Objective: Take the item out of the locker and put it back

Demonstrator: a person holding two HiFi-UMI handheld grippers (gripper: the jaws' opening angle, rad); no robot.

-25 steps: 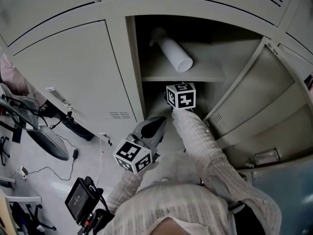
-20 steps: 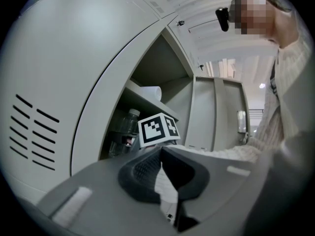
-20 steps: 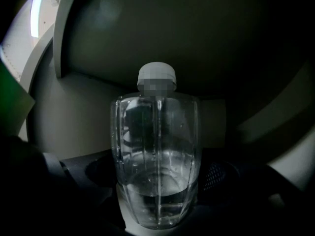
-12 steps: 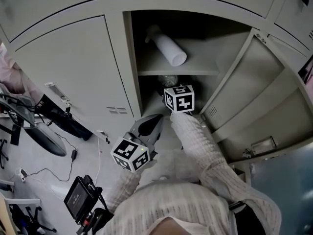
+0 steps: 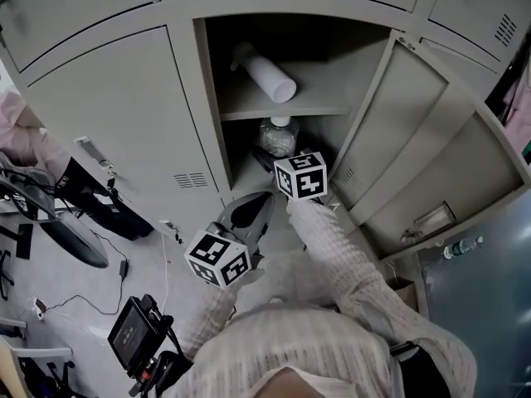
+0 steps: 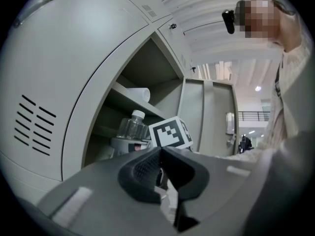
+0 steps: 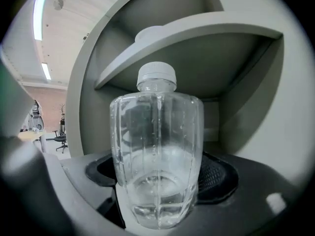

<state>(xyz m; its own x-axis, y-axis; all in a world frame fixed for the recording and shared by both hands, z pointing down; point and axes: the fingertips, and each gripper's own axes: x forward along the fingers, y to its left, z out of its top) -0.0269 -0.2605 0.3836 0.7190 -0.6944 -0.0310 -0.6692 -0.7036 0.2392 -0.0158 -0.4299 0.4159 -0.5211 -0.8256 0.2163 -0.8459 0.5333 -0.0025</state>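
— Closest to the person, at the bottom of the head view, what is there?

— Two sleeves [image 5: 348,272] of pale knitted cloth. To the left of them is the grey floor [image 5: 145,284].

— And the left gripper?

— The left gripper [image 6: 160,154] is held low in front of the locker [image 5: 209,131], outside of it. Its jaws are pressed together and nothing is between them.

— Where is the right gripper?

— The right gripper [image 7: 157,183] is further forward, at the mouth of the open compartment. From the head view its marker cube [image 5: 300,175] covers the jaws. In its own view both dark pads [image 7: 216,173] are clamped on the lower body of a water bottle [image 7: 156,146], one on each side.

— How does this bottle look?

— It is of clear, ribbed plastic with a white cap, and it stands upright between the jaws.

— And where is it exactly?

— It is at the front of the lower space of the locker, under the shelf [image 5: 282,106]. I cannot tell whether its base rests on something, because the gripper hides it.

— What is behind and above?

— On the shelf a white cylinder [image 5: 264,71] lies on its side, with one round end toward the opening. The door [image 5: 415,148] of this compartment stands open to the right.
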